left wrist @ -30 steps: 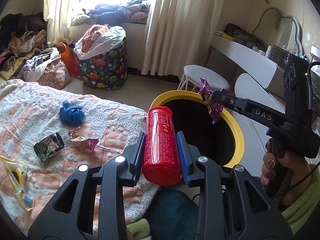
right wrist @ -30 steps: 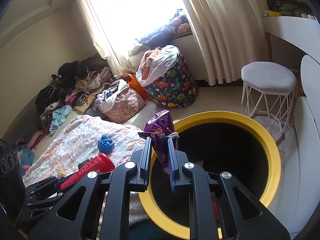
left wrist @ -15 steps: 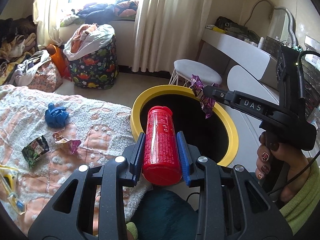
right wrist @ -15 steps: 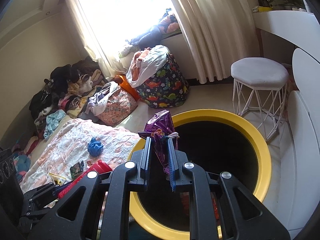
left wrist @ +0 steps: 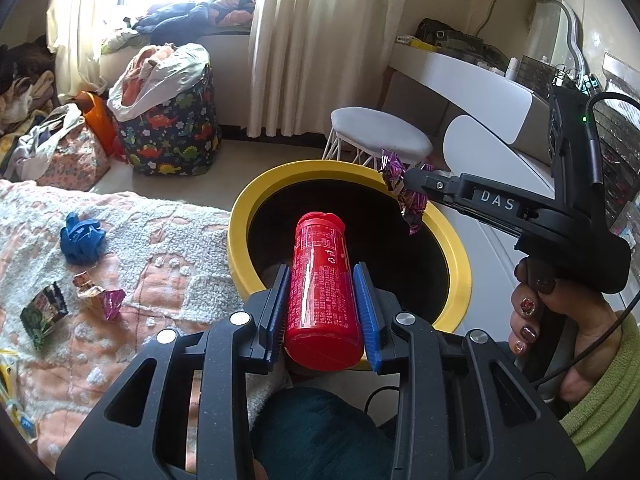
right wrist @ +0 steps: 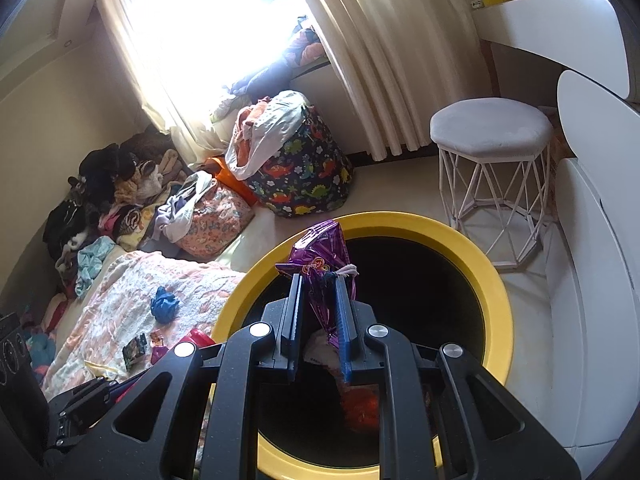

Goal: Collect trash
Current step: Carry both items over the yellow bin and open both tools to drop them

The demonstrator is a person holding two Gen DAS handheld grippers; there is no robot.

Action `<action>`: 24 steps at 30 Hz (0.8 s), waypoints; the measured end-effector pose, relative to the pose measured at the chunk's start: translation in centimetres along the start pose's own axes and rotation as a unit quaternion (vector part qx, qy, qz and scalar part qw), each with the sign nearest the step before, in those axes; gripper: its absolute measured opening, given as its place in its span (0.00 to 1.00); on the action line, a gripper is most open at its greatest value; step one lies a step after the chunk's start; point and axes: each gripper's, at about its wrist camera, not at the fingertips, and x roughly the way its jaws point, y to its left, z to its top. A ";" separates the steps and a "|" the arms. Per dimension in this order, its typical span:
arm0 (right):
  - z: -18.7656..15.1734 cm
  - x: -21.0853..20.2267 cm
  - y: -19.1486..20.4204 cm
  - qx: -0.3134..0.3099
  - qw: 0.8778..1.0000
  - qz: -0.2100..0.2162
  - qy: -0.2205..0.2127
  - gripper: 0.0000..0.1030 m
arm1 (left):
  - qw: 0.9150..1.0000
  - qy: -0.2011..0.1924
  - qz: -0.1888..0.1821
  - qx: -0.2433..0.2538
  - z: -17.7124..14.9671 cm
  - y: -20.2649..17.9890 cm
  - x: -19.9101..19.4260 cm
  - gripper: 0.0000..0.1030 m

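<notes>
Two pairs of tongs, both loaded. My left gripper (left wrist: 320, 308) is clamped on a smooth red plastic bottle (left wrist: 320, 280), cylindrical, cap poking out over the round yellow-rimmed bin (left wrist: 460, 276). My right gripper (right wrist: 318, 320) pinches a crinkled purple foil wrapper (right wrist: 324, 256) above the bin's black mouth. On the nubbly peach blanket (left wrist: 168, 252) lie a crumpled blue glove (left wrist: 82, 236) and two shiny wrappers (left wrist: 100, 292). Deep inside the bin, something orange and something white are too dim to identify.

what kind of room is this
Most likely a lived-in bedroom: a blanket-covered bed, piles of clothes along the wall, and a dinosaur-print laundry bag beneath the curtained window.
</notes>
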 end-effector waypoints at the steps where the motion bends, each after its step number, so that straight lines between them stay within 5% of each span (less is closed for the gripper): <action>1: 0.0 0.1 -0.3 0.003 1.000 -0.002 0.001 0.14 | 1.000 0.002 -0.001 0.001 0.0 -0.1 0.2 0.24; 24: -0.2 1.9 -3.6 0.046 0.999 -0.012 0.022 0.16 | 0.999 0.040 -0.011 0.008 0.9 -0.8 5.7 0.25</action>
